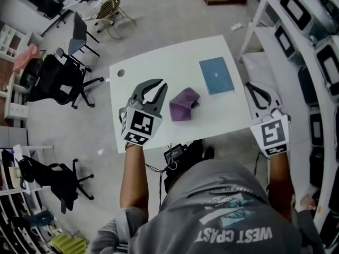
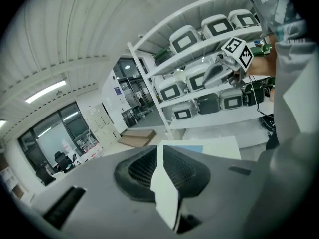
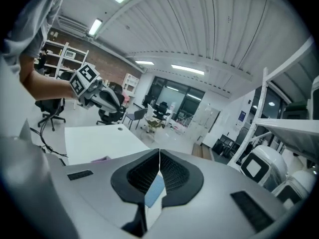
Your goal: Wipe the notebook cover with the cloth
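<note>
A blue notebook [image 1: 217, 75] lies closed on the white table [image 1: 159, 57], toward its far right. A crumpled purple cloth [image 1: 184, 103] sits nearer the middle, apart from the notebook. My left gripper [image 1: 159, 83] hovers just left of the cloth, raised off the table, its jaws a narrow slit apart with nothing between them [image 2: 160, 147]. My right gripper [image 1: 249, 86] hangs beyond the table's right edge, beside the notebook, its tips together and empty [image 3: 159, 152]. Through its jaws a strip of the notebook [image 3: 155, 188] shows.
A white shelf rack [image 1: 307, 15] with several cased devices stands close on the right. Black office chairs [image 1: 63, 81] stand left of the table. A small black device with cables [image 1: 175, 155] hangs at the table's near edge. A cable hole [image 1: 121, 73] marks the far left corner.
</note>
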A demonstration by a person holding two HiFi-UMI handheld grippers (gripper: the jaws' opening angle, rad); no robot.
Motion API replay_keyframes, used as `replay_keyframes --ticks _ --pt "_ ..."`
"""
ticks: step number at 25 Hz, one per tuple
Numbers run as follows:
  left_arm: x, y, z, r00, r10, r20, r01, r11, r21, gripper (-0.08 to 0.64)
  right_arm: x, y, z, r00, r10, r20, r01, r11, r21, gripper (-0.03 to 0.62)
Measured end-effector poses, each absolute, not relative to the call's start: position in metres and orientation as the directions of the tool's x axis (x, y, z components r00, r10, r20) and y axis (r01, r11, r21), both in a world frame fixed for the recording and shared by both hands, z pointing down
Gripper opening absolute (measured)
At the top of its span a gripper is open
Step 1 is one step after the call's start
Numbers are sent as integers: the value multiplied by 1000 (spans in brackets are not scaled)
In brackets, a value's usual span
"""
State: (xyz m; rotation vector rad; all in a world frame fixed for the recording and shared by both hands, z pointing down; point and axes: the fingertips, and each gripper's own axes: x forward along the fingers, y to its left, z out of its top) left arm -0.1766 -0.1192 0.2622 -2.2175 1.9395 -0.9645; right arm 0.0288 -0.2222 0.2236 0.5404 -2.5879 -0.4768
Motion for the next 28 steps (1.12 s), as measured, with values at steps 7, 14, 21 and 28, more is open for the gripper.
replay_keyframes --ticks 7,14,21,28 --pt "-158 -90 165 58 -965 256 -861 -178 -476 35 10 -180 185 -902 -291 318 -147 901 409 28" --pt "-134 -70 133 67 -971 231 -820 -185 -542 31 11 -160 163 -920 -266 289 -131 902 411 28" --pt "-130 -67 137 67 -973 219 -837 -175 -518 31 17 -156 166 -915 -271 299 -133 902 410 29" --pt "-130 -60 142 64 -971 232 -831 -181 -527 31 16 -151 172 -910 -264 318 -121 906 406 29"
